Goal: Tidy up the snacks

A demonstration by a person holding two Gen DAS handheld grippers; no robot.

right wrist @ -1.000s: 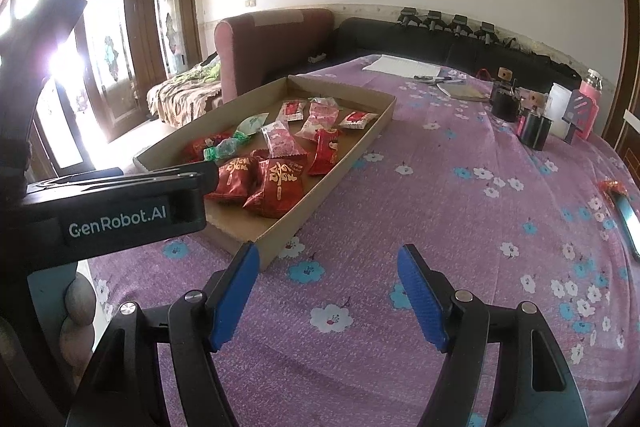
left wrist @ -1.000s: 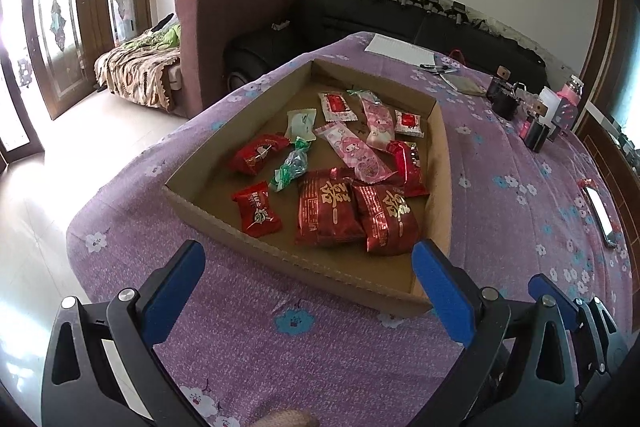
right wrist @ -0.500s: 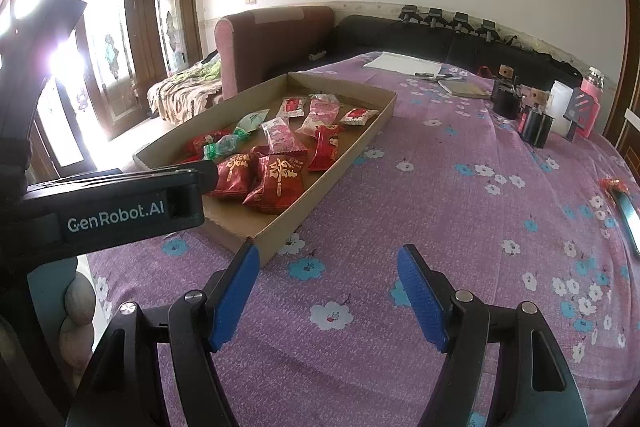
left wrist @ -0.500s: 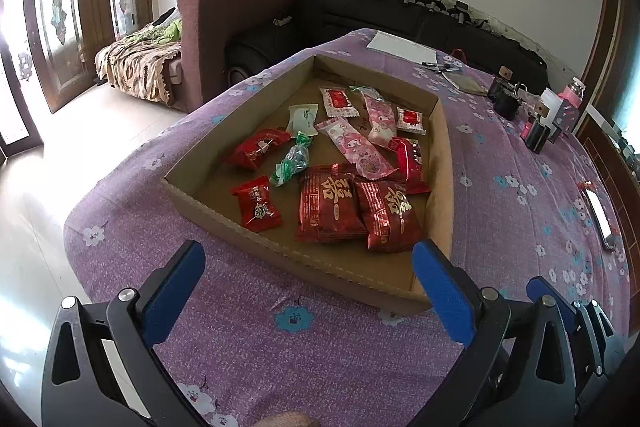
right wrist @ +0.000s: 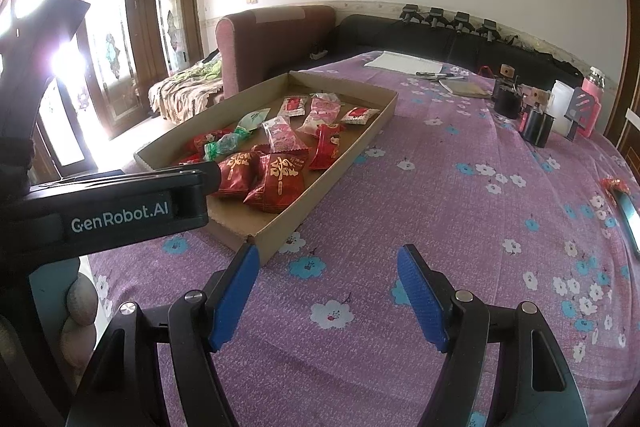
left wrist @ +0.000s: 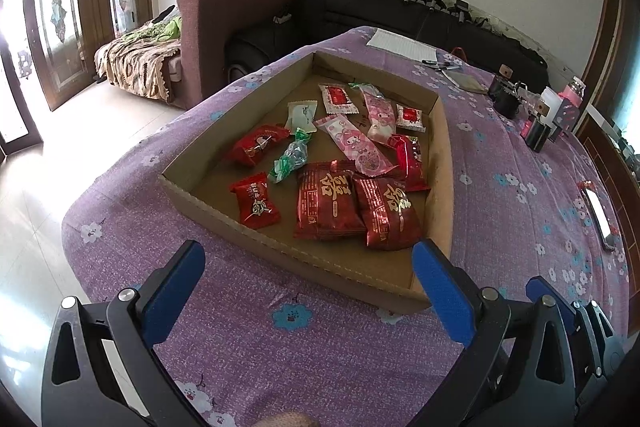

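Both grippers hover empty over the purple floral tablecloth [left wrist: 280, 355]: the left gripper [left wrist: 308, 287] with blue pads spread wide, the right gripper [right wrist: 326, 293] likewise parted. At twelve o'clock from the left gripper sits the shallow cardboard tray [left wrist: 440, 155] holding the snacks [left wrist: 330, 205]; from the right gripper it lies near eleven o'clock.

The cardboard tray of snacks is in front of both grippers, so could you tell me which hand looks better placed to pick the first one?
Probably the left. The left gripper, open, faces the cardboard tray squarely; the right gripper, also open, points past its corner at bare cloth.
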